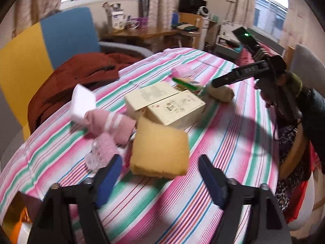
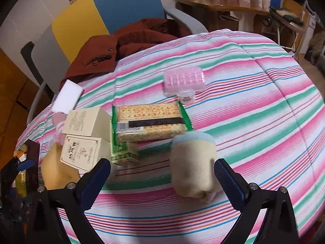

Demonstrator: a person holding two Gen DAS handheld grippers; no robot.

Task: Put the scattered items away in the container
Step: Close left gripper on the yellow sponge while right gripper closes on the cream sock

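Note:
On the striped cover lie a yellow sponge, pink socks, a pink hair roller, a white block and two cream boxes. My left gripper is open, and the sponge lies loose between its fingertips with no pad pressing on it. My right gripper is also open. A rolled cream towel sits between its fingers, close to the right-hand one. Beyond it are a green cracker packet and a second pink roller. A dark, gold-lined box stands at the left edge.
A red-brown jacket lies on the cover's far left, in front of a blue and yellow chair. A person's hand holds the right gripper's handle. A wooden desk with cups and boxes stands behind.

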